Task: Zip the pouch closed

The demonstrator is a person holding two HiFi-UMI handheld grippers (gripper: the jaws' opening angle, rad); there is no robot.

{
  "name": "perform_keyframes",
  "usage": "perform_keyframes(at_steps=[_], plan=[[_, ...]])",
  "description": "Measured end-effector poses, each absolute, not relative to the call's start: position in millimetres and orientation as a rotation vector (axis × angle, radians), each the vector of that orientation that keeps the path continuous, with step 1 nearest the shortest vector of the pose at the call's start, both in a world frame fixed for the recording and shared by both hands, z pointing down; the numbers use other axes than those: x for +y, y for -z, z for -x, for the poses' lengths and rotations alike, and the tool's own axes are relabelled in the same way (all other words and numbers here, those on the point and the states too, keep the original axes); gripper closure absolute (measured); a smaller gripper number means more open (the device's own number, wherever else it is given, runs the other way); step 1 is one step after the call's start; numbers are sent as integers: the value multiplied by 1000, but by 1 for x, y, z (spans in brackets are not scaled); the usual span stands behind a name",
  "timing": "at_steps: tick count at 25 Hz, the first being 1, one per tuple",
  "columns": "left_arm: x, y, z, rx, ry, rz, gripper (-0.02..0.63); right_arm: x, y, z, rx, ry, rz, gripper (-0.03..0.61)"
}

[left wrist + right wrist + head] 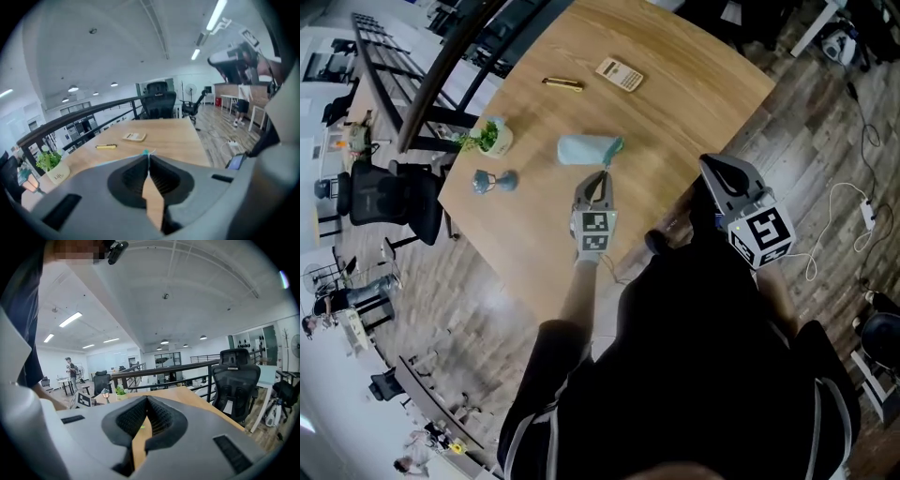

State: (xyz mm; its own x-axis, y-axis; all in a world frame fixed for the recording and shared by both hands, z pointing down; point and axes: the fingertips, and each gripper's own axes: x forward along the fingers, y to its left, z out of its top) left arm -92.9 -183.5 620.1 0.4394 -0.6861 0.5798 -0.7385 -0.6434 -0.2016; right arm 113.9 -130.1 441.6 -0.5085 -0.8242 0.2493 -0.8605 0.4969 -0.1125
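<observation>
The light blue pouch (584,149) lies near the middle of the wooden table (675,103), with a teal zipper pull (616,146) at its right end. My left gripper (603,174) comes at that end from the near side. In the left gripper view its jaws are pressed together (148,155) with a teal scrap of the pull and a white thread showing at their tips. The pouch's body is hidden behind the gripper there. My right gripper (718,170) hangs off the table's right edge, shut and empty (147,397).
A small potted plant (493,138) and a little blue lamp (495,181) stand at the table's left edge. A yellow pen (563,84) and a beige calculator (620,73) lie at the far side. Office chairs and a railing stand beyond the table.
</observation>
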Motion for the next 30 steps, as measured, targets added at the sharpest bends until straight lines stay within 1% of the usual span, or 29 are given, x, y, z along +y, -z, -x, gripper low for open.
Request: perform_keyframes(at_steps=[4, 10, 15, 21, 22, 24, 25, 28, 30], plan=[[-174, -544, 101, -1384, -680, -2593, 601, -134, -433, -93, -2623, -297, -1384, 566], [-135, -462, 112, -1370, -377, -2618, 601, -128, -423, -54, -2693, -261, -1267, 566], [-112, -422, 108, -1419, -270, -2687, 601, -125, -416, -30, -2732, -238, -1153, 566], [-94, -404, 104, -1346, -237, -2759, 601, -113, -404, 2, -2862, -226, -932, 565], [-91, -400, 102, -1323, -229, -2763, 600, -110, -401, 10, -2888, -232, -876, 545], [-85, -392, 98, -1272, -210, -2775, 601, -102, -396, 27, -2928, -216, -759, 380], [-82, -390, 97, -1244, -201, -2787, 601, -98, -393, 35, -2948, -197, -706, 351], [-74, -384, 90, -1160, -190, -2831, 601, -85, -381, 58, -3019, -145, -576, 314], [-70, -381, 87, -1124, -180, -2849, 601, -77, -371, 70, -3062, -94, -518, 311]])
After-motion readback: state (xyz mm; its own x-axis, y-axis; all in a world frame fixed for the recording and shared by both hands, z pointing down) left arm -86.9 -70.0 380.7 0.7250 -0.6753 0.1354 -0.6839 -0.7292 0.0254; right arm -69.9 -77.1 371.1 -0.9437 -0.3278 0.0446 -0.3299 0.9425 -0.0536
